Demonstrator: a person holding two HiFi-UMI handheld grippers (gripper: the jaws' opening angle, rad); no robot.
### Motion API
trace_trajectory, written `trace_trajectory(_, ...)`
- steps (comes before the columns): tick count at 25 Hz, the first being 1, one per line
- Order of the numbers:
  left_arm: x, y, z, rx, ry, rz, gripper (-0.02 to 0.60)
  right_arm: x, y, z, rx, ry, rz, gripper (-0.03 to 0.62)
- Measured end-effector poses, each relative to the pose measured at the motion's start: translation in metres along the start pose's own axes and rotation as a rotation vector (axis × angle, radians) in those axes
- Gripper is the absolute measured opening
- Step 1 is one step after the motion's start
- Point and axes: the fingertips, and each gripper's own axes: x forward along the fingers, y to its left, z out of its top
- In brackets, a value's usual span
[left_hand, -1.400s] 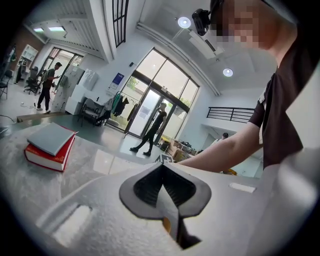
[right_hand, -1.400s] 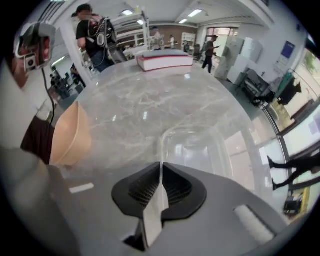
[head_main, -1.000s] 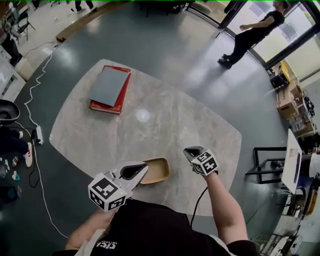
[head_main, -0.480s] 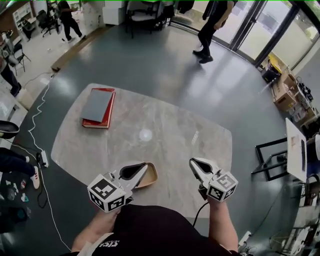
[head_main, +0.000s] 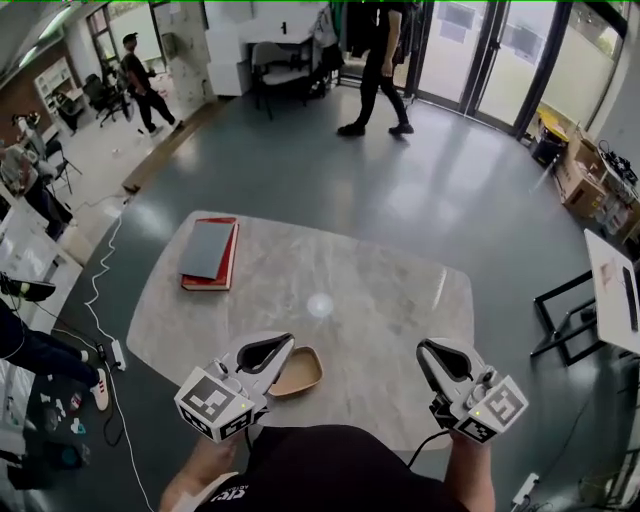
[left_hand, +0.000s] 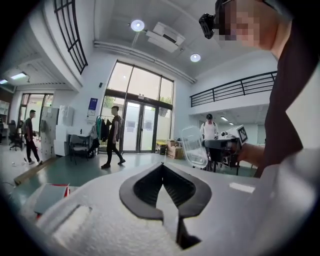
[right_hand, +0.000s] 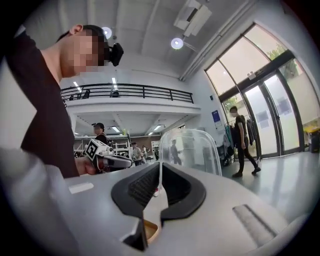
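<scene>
My right gripper is shut on the rim of a clear plastic container, held up in the air with the room behind it. From the left gripper view the same container shows in the right gripper. In the head view the right gripper hovers over the marble table's front right corner. My left gripper is shut with nothing seen between its jaws. Its tip is right beside a tan bowl near the front edge.
A red book with a grey cover lies at the table's far left. A cable runs over the floor on the left. One person walks by the glass doors and another stands far left. Boxes stand at the right.
The right gripper has lifted the clear container off the table and moved right, toward the front corner. Both gripper views now tilt up into the room. The bowl stays by the left gripper.
</scene>
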Motion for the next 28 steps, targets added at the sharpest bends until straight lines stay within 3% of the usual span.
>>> trace_trajectory(9,-0.021,0.008,0.052,0.070,-0.077,0.055,0.000,-0.010,0.026,0.062,-0.119,-0.160,0.061,0.017)
trace_trajectory(16,-0.031,0.019,0.057,0.086,-0.083,0.094,0.000,0.004,0.026,0.036,-0.125,-0.088,0.061,0.015)
trace_trajectory(23,-0.021,0.012,0.045,0.058,-0.068,0.063,0.000,0.013,0.029,0.005,-0.054,-0.039,0.077,0.015)
trace_trajectory(28,-0.022,0.012,0.043,0.054,-0.063,0.057,0.000,0.014,0.035,0.010,-0.055,-0.043,0.085,0.015)
